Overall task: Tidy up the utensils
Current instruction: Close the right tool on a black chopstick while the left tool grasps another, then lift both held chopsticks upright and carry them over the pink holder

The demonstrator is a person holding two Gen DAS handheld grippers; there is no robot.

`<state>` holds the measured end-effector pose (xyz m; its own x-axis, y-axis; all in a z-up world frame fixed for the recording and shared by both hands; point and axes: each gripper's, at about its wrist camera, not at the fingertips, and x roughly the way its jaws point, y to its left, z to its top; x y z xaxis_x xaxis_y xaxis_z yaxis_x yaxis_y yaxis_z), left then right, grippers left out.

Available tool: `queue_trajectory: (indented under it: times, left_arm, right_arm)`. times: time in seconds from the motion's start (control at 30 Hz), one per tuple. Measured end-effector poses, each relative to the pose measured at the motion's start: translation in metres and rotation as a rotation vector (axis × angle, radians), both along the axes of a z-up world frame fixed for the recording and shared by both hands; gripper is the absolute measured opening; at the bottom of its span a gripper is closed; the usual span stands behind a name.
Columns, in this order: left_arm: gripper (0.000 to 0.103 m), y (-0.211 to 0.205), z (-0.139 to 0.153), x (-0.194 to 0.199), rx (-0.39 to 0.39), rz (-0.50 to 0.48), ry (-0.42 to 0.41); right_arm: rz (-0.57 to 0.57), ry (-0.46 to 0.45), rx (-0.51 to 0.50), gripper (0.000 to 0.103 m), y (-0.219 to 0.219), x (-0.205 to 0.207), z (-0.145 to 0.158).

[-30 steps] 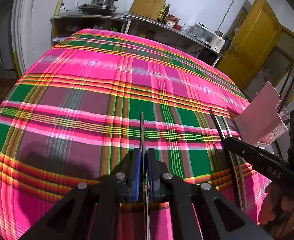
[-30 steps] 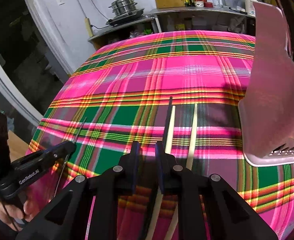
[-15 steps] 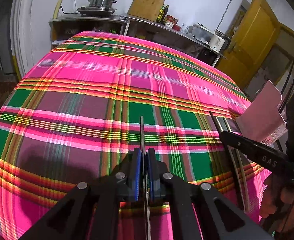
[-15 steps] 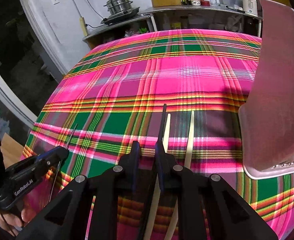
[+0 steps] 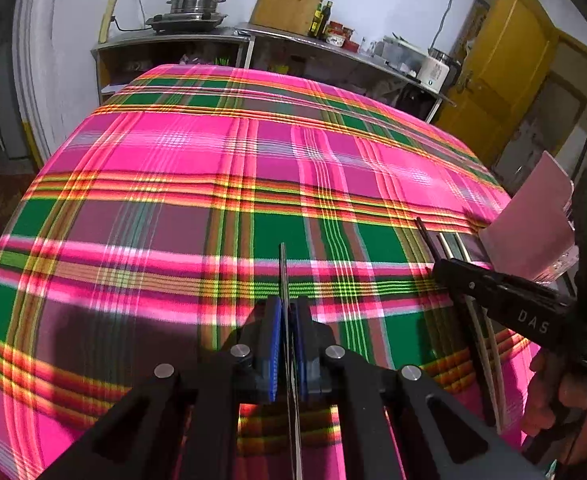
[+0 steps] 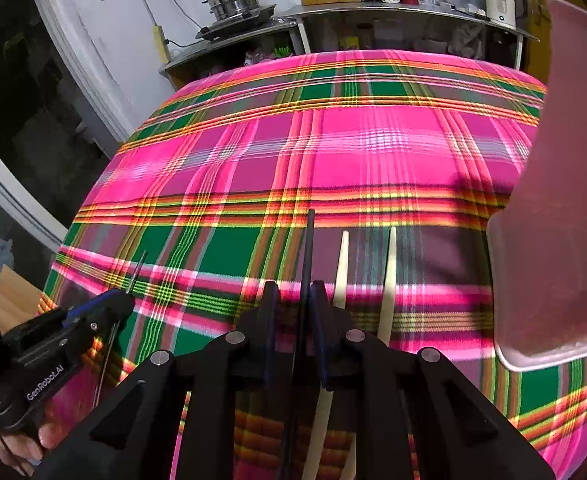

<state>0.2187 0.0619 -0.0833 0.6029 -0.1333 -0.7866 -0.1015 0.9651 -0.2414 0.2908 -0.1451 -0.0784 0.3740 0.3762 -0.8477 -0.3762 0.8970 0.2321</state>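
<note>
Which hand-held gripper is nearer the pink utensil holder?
Right. The right hand-held gripper, shut on a black chopstick, sits just left of the pink utensil holder. The left hand-held gripper is farther left, beyond the right one.

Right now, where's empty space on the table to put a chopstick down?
The plaid cloth is bare from the grippers to the far shelf. The right side is crowded: two pale chopsticks lie beside the pink holder.
</note>
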Motion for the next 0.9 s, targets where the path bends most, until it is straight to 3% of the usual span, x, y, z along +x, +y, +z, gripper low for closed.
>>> queue_trajectory:
  times: [0.1,0.2,0.43,0.9]
  left_arm:
    - [0.006,-0.007,0.001,0.005,0.057,-0.024,0.004]
    - [0.005,-0.009,0.001,0.007,0.081,-0.034,0.006]
    - [0.004,-0.006,0.009,0.004,0.034,-0.042,0.007]
    - [0.004,-0.024,0.095,-0.029,-0.008,-0.105,-0.161]
  right_arm:
    - [0.011,-0.003,-0.039,0.007,0.005,0.004,0.000]
    - [0.016,0.002,-0.042,0.006,0.005,0.005,0.000]
    - [0.048,-0.016,0.023,0.005,0.002,-0.007,0.018]
    - [0.030,-0.170,0.140,0.005,-0.026,-0.048,0.106]
